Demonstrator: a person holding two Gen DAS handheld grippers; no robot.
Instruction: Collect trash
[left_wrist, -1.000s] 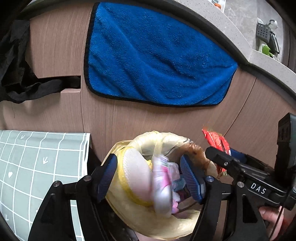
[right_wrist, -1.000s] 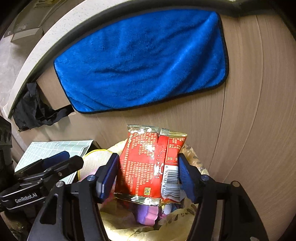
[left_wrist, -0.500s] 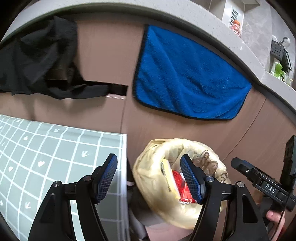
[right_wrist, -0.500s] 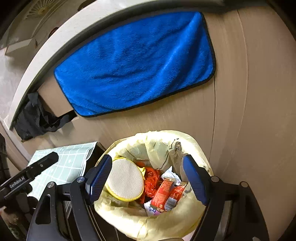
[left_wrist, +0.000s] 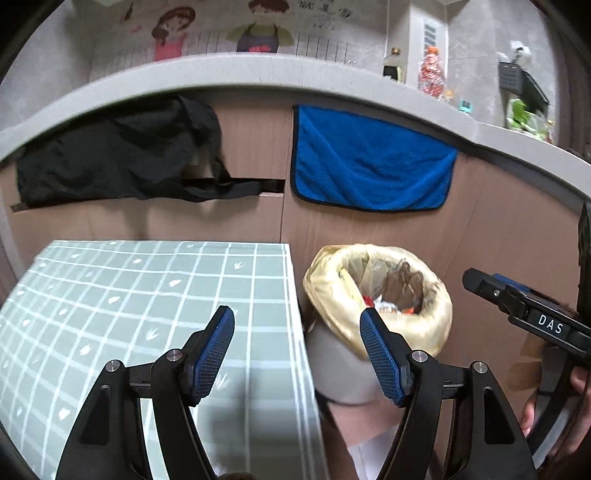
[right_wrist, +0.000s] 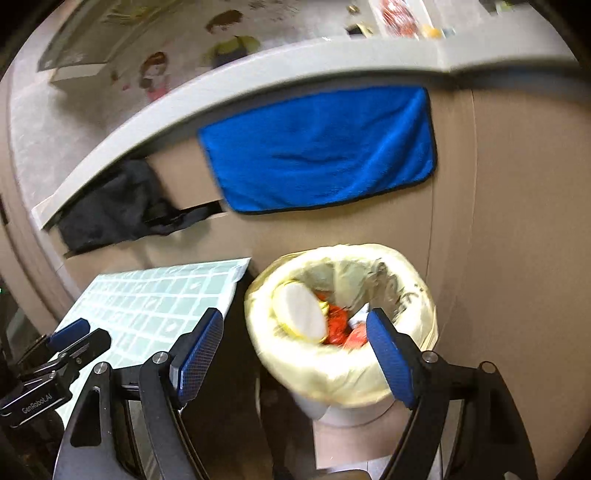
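Note:
A bin lined with a yellow bag (left_wrist: 437, 314) (right_wrist: 332, 369) stands on the floor against the wooden cabinet front. Red snack wrappers (right_wrist: 338, 326) and a round white pad (right_wrist: 301, 312) lie inside it; the left wrist view shows only a little of this trash (left_wrist: 388, 306). My left gripper (left_wrist: 295, 321) is open and empty, above the table's right edge, left of the bin. My right gripper (right_wrist: 295, 321) is open and empty, hanging back from the bin's mouth and over its left rim.
A table with a green grid cloth (left_wrist: 129, 295) (right_wrist: 155, 295) stands left of the bin. A blue towel (left_wrist: 369, 170) (right_wrist: 317, 147) and a black cloth (left_wrist: 110, 158) hang from the cabinet under a grey counter (left_wrist: 258, 74). A hand (left_wrist: 554, 424) holds the right gripper.
The right gripper let the red wrapper drop into the bin and opened wide. Both grippers have pulled back and up from the bin; the left one swung left over the table.

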